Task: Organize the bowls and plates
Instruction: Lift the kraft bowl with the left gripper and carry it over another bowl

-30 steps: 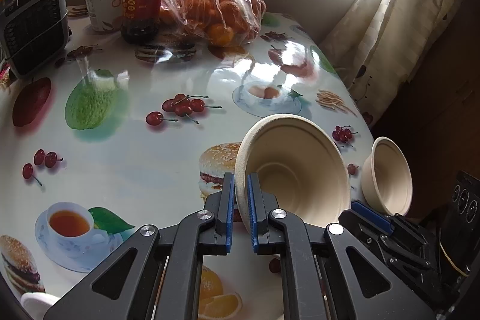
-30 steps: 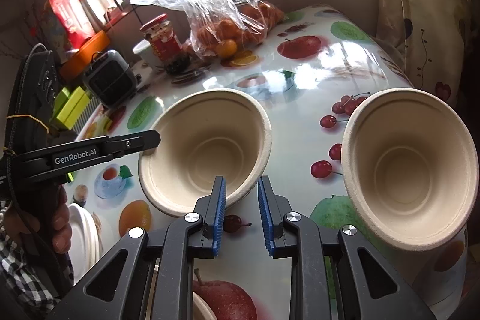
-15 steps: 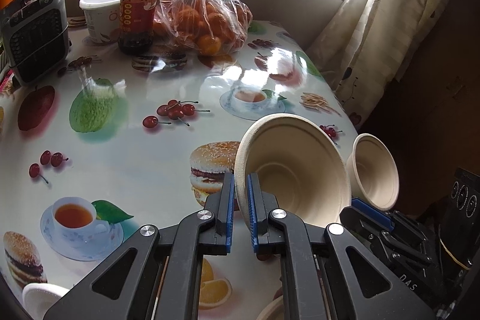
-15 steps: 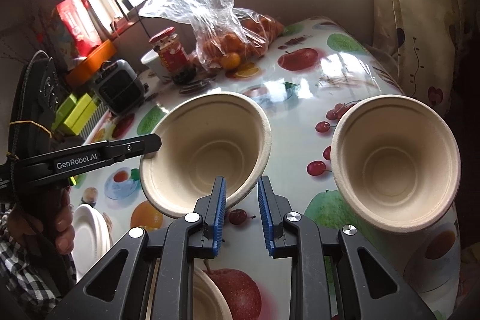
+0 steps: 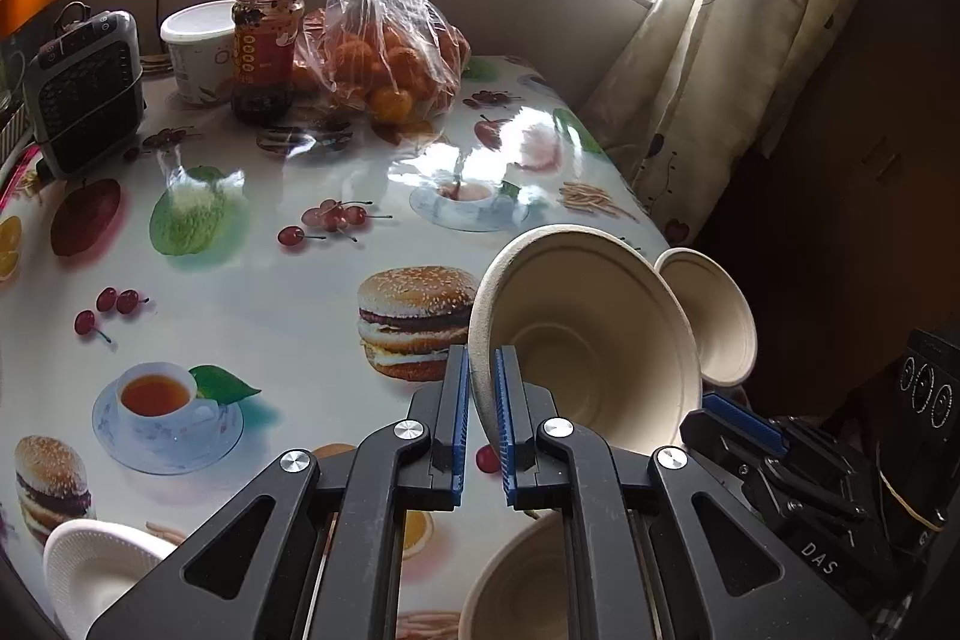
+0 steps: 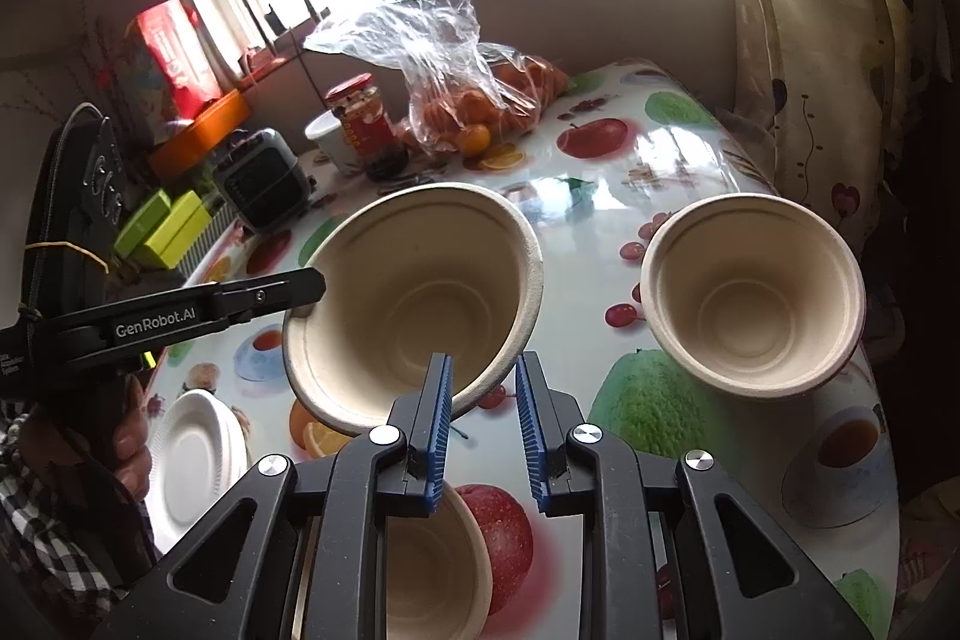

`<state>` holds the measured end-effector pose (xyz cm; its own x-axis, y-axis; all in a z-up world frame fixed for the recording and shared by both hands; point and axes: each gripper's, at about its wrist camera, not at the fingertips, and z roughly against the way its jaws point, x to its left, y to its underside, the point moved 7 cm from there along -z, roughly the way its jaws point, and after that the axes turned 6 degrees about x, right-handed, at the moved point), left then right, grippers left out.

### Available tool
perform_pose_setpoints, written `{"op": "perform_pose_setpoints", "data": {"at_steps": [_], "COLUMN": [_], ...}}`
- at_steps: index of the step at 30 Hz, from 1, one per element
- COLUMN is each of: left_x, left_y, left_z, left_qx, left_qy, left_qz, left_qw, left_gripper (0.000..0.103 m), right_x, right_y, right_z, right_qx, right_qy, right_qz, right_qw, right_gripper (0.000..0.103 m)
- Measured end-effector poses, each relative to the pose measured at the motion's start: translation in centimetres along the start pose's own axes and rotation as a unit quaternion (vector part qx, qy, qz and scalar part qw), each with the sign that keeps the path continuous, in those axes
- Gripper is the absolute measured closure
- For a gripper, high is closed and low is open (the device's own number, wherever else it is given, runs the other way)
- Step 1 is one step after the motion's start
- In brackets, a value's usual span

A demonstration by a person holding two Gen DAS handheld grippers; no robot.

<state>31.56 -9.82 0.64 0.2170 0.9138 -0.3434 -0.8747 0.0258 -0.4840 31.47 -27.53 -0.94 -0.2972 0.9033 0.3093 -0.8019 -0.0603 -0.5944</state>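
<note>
A beige paper bowl [image 5: 588, 340] hangs tilted above the fruit-print table [image 5: 240, 292]. My left gripper [image 5: 480, 400] is shut on its near rim. In the right wrist view the same bowl [image 6: 414, 292] fills the middle, with the left gripper [image 6: 312, 286] at its left rim. My right gripper [image 6: 480, 382] is closed over the bowl's lower right rim, one pad inside and one outside. A smaller beige bowl [image 6: 750, 292] sits tilted by the table's right edge. A third beige bowl [image 6: 432, 568] lies under the grippers. White plates [image 6: 192, 460] are stacked at the near left.
At the far side stand a bag of oranges [image 5: 384, 58], a red-lidded jar [image 5: 267, 46], a white tub [image 5: 195, 52] and a small grey heater [image 5: 84, 94]. A curtain [image 5: 708, 88] hangs past the table's right edge. A hand [image 6: 129, 436] grips the left tool.
Both grippers have risen and drawn back together with the bowl between them. The table looks farther away, and the beige bowl below and the white plates have come into view.
</note>
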Motion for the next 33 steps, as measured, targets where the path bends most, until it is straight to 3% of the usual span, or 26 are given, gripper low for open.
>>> {"op": "perform_pose_setpoints", "data": {"at_steps": [16, 33], "left_x": [-1.3, -1.4], "left_y": [3.8, 8.2], "left_z": [3.3, 4.1], "left_qx": [-0.016, -0.005], "left_qy": [0.009, 0.023], "left_qz": [-0.02, -0.016], "left_qw": [0.9996, 0.9996], "left_gripper": [0.093, 0.093], "right_x": [1.6, 2.4], "right_y": [3.0, 7.2], "right_z": [3.8, 5.8], "right_qx": [-0.024, -0.028], "right_qy": [0.005, 0.005], "right_qz": [0.003, -0.001], "right_qw": [1.0, 1.0], "right_gripper": [0.082, 0.082]}}
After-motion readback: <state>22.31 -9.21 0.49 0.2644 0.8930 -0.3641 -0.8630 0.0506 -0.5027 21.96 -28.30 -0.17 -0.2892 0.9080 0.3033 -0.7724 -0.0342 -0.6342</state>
